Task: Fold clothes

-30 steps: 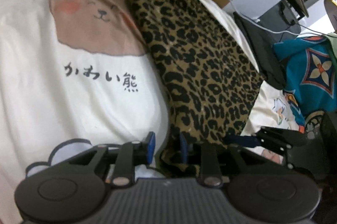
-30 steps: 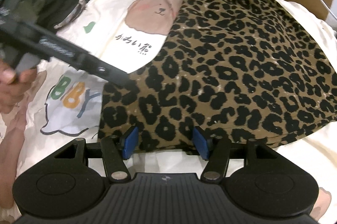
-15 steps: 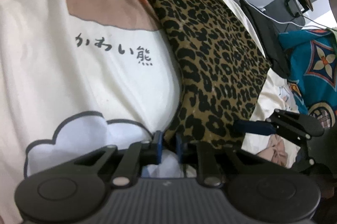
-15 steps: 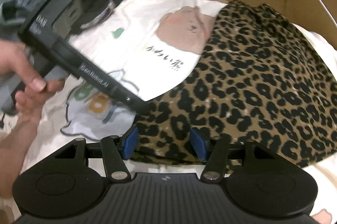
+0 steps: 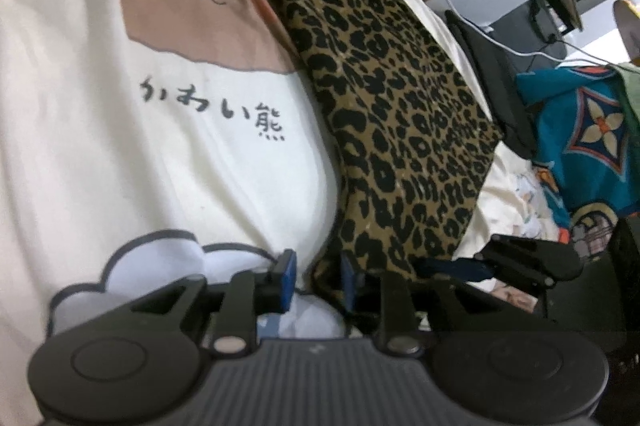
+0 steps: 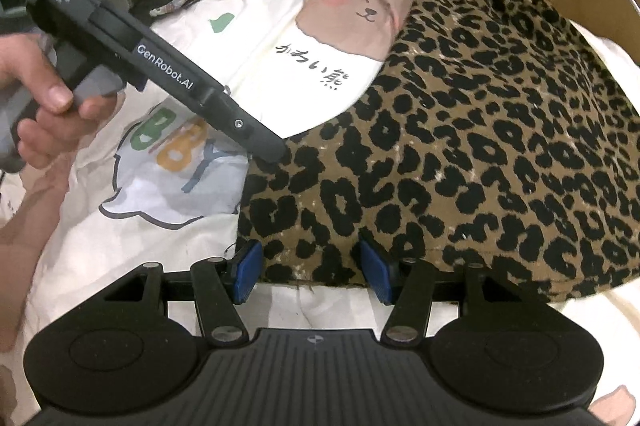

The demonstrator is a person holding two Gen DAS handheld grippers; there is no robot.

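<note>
The brown-and-black leopard-print cloth garment (image 6: 460, 129) lies as a doubled panel on the cream bear-print bedspread (image 6: 280, 25), its near hem between both part-open hand-held grippers, left (image 5: 316, 278), right (image 6: 310, 266); further folds seem likely.

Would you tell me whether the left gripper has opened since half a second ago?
Yes: the left gripper has spread its pads slightly, over the leopard-print garment corner.

The left tool (image 5: 316, 280) closed down, then reopened partway at the leopard-print garment's (image 5: 396, 129) near corner.
</note>
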